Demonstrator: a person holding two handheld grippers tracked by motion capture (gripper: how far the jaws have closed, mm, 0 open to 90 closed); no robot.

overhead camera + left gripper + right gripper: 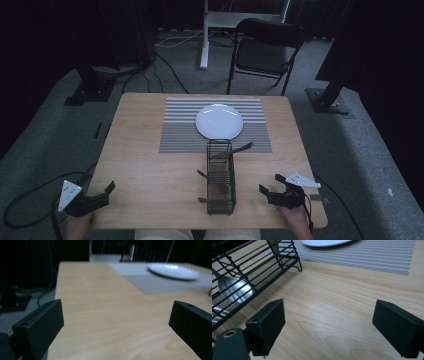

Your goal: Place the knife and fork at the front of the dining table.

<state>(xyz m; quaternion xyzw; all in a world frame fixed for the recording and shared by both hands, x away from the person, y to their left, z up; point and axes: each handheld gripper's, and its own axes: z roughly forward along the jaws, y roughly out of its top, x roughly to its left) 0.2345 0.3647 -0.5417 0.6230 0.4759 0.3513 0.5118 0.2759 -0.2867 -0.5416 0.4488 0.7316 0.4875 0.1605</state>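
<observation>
Table: square light-wood table with a smooth grain-printed top (150, 160); bare wood lies under both grippers.
Placemat: grey ribbed woven rectangular placemat (180, 135) at the far middle of the table, flat, with fine ridges running crosswise.
Rack: black wire-mesh oblong cutlery rack (220, 175) at the near middle, its far end at the placemat's near edge, well apart from the left gripper and near the right one. Open wire sides; mesh floor seen in the right gripper view.
Plate: round white glossy plate (219, 121) on the placemat, just beyond the rack, empty.
Cutlery: dull metal pieces lie in the rack, handles poking out through the wires; a polished steel spoon bowl (234, 288) sits behind the bars. Further pieces are too dim to tell apart.
Left gripper: black two-jaw left gripper (102, 192) at the near left corner, released, jaws wide apart over bare wood.
Right gripper: black two-jaw right gripper (270, 187) just right of the rack, released, nothing between the jaws.
Step in hand: judged to be the approach to the rack for a piece of cutlery.
Advice: take a protruding handle rather than reach through the wires; slim smooth metal may slip, so close squarely across it and lift clear along the rack's open top.
</observation>
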